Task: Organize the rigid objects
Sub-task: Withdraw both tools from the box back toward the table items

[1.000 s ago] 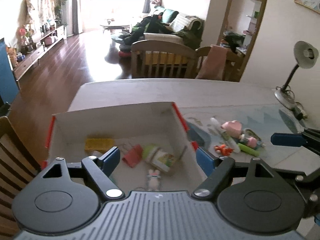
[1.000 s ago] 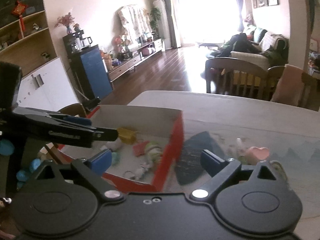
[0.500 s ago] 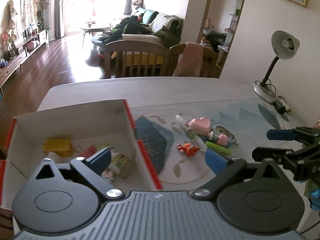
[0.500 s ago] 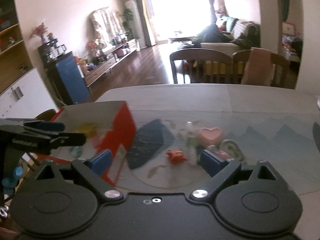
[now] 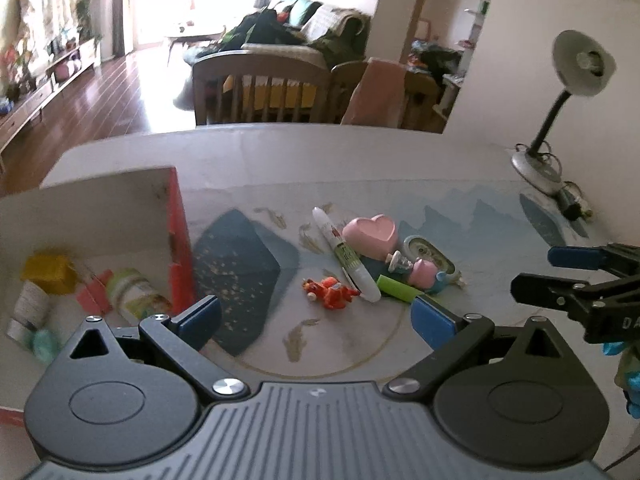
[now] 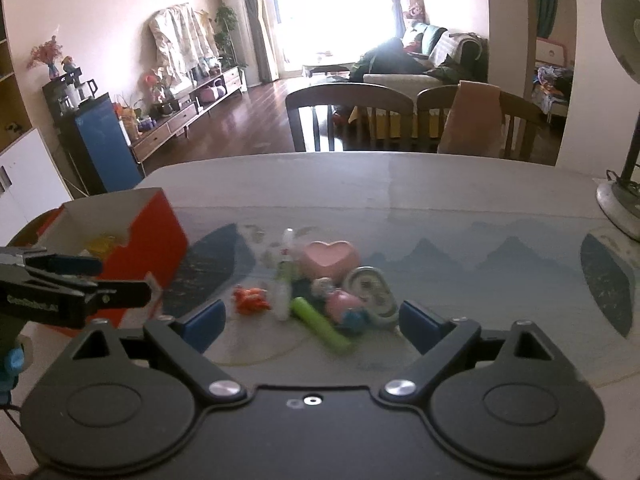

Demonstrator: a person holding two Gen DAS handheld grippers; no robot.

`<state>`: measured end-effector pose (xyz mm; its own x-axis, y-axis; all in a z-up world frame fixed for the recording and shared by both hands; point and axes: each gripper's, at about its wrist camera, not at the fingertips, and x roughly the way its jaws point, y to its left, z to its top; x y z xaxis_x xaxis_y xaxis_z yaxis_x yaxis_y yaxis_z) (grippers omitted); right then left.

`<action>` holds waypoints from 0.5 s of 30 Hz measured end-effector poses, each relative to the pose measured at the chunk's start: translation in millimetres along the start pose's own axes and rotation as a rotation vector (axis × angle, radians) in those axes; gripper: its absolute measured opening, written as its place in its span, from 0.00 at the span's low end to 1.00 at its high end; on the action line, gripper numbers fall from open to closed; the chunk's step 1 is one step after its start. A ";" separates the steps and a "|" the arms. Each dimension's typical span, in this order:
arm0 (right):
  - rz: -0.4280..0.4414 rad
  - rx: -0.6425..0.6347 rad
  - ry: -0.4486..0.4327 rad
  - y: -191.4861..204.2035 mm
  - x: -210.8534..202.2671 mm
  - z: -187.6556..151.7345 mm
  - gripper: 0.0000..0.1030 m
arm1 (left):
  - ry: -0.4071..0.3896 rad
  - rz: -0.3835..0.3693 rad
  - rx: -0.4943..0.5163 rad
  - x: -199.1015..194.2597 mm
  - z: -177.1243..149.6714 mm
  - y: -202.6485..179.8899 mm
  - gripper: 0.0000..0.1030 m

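A red-sided cardboard box (image 5: 178,240) (image 6: 156,236) stands at the table's left and holds a yellow block (image 5: 50,272), a small bottle (image 5: 134,294) and other bits. A pile lies on the mat: orange toy (image 5: 332,292) (image 6: 250,298), white pen (image 5: 346,254) (image 6: 285,276), pink heart dish (image 5: 370,234) (image 6: 330,258), green stick (image 5: 396,287) (image 6: 320,324), pink figure (image 5: 426,274) (image 6: 346,308), round clock (image 5: 424,250) (image 6: 370,284). My left gripper (image 5: 316,318) is open and empty above the mat, short of the orange toy. My right gripper (image 6: 312,320) is open and empty, just short of the green stick.
A desk lamp (image 5: 560,120) with its cord stands at the table's right back corner. Wooden chairs (image 6: 348,120) stand behind the far edge. A printed mat (image 5: 440,208) covers the table's near half. Each gripper shows at the side of the other's view.
Both grippers have swung right, from over the box to over the pile of small objects. Both stay open and empty.
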<state>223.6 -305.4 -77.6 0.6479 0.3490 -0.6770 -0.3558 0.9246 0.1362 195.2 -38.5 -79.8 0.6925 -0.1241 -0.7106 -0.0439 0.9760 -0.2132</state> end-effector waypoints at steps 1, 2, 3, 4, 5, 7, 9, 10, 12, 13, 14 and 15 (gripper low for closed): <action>-0.004 -0.005 0.004 -5.2 3.2 0.6 0.90 | 0.003 0.003 -0.011 6.1 -0.4 -3.4 0.98; -0.005 -0.007 0.010 -9.9 6.7 0.9 0.89 | 0.005 0.004 -0.017 11.0 -1.2 -7.0 0.98; -0.007 -0.008 0.017 -14.9 10.3 1.0 0.89 | 0.005 0.004 -0.019 15.6 -1.9 -10.4 0.98; -0.010 -0.009 0.024 -19.8 14.6 1.0 0.88 | 0.004 0.007 -0.016 20.8 -2.8 -14.5 0.98; -0.014 -0.012 0.032 -24.9 19.5 1.4 0.87 | 0.003 0.012 -0.013 25.5 -3.7 -18.2 0.98; -0.020 -0.015 0.045 -33.7 28.8 2.7 0.85 | 0.003 0.028 -0.011 36.3 -4.9 -25.2 0.98; -0.022 -0.007 0.059 -43.6 37.4 3.2 0.84 | 0.001 0.045 -0.019 47.0 -5.8 -29.6 0.98; -0.021 -0.002 0.064 -47.5 41.4 3.3 0.83 | 0.000 0.055 -0.023 51.6 -6.2 -30.7 0.98; -0.018 -0.002 0.076 -53.2 49.8 2.6 0.82 | 0.001 0.086 -0.030 63.0 -6.4 -32.5 0.98; -0.015 -0.006 0.082 -55.5 53.7 2.4 0.82 | 0.005 0.100 -0.027 68.5 -7.6 -33.9 0.98; -0.012 -0.014 0.089 -56.8 57.6 1.9 0.81 | 0.015 0.120 -0.027 75.8 -8.1 -34.5 0.98; -0.010 -0.023 0.096 -58.0 61.1 1.4 0.80 | 0.021 0.130 -0.031 81.0 -8.5 -34.3 0.98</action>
<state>284.7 -337.5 -125.9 0.5848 0.3224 -0.7444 -0.3655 0.9239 0.1131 246.7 -83.5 -135.8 0.6640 -0.0011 -0.7477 -0.1547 0.9782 -0.1388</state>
